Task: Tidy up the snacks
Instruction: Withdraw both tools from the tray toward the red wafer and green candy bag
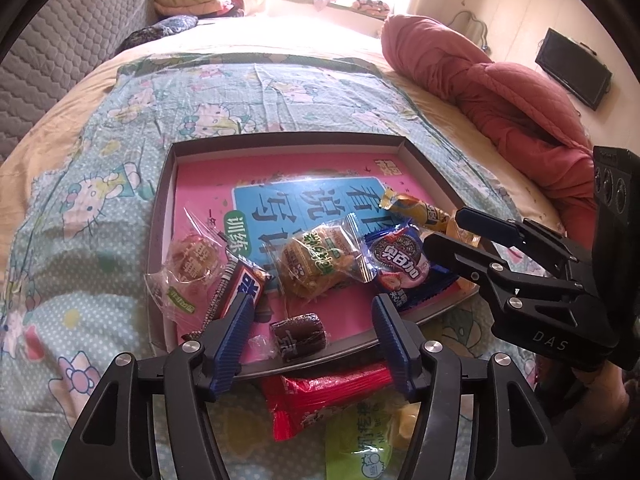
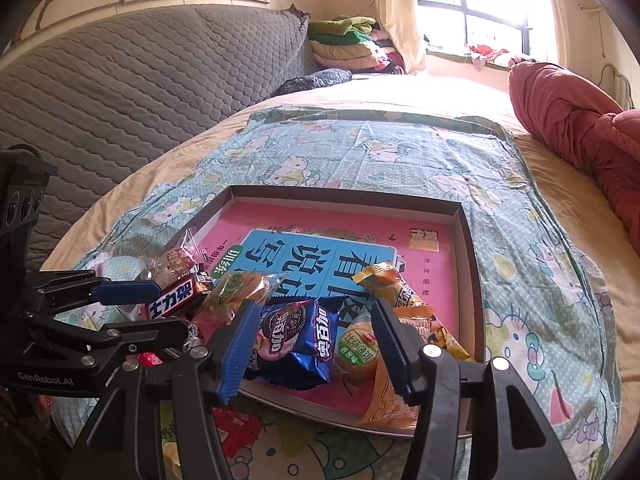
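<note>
Starting nearest: a red packet [image 1: 320, 400] and a green-and-yellow packet [image 1: 360, 444] are seen lying on the patterned sheet [image 1: 80, 240], just outside the near rim of the shallow tray [image 1: 288, 138], so the gathering step is judged unfinished. The left gripper [image 1: 312, 336] is held over that near rim with jaws apart; a small dark wrapped sweet [image 1: 298, 336] lies between them, inside the tray, and no pad is seen pressing on it. A dark chocolate bar [image 1: 240, 292] lies touching the left blue pad. The right gripper [image 2: 314, 344] is likewise held with jaws apart, over a blue cookie packet [image 2: 296, 344] and a round green-labelled cake [image 2: 358, 346]; nothing is clamped. Further in, a clear-wrapped round pastry [image 1: 192, 264], a green-printed cake packet [image 1: 316, 264] and a yellow packet [image 1: 416, 208] are noted crowded along the near half of the tray, on the pink book [image 1: 304, 168] lining it. The far half is left bare. Beyond, a red quilt [image 1: 500, 92] is seen at far right. Next, one of the two outside packets would probably need to be reached for, which calls for a gripper to be drawn back nearer and lowered onto soft bedding.
</note>
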A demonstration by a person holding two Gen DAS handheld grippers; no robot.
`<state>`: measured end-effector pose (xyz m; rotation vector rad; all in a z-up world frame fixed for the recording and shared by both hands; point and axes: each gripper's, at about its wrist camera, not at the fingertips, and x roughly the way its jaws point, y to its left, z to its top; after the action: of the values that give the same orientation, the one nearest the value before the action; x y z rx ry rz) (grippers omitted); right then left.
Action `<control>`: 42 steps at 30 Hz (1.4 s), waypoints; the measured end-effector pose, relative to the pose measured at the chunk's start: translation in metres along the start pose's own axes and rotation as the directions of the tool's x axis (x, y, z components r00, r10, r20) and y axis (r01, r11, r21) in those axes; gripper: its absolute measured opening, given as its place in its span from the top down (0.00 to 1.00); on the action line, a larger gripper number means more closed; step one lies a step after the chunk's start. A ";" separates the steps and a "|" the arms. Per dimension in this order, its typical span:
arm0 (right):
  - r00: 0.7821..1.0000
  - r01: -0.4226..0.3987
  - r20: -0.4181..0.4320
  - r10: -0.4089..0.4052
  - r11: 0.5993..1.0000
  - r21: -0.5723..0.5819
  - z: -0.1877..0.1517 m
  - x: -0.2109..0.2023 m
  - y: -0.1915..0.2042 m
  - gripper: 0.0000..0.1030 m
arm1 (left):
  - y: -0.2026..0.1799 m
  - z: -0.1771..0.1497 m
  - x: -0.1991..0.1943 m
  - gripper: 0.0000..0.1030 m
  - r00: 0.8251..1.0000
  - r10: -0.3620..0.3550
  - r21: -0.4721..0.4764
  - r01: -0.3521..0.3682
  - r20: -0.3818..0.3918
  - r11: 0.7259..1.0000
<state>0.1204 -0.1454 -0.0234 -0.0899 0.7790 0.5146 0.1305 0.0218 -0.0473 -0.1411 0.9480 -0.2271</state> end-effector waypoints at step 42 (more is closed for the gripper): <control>0.999 -0.047 0.027 0.047 0.999 0.005 -0.016 -0.057 0.021 0.34 | -0.010 -0.017 -0.030 0.37 0.999 0.001 0.088 0.002 -0.037 0.996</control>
<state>0.0662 -0.1548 0.0074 -0.0591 0.7575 0.5572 0.0985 0.0191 -0.0309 -0.0564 0.9731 -0.2719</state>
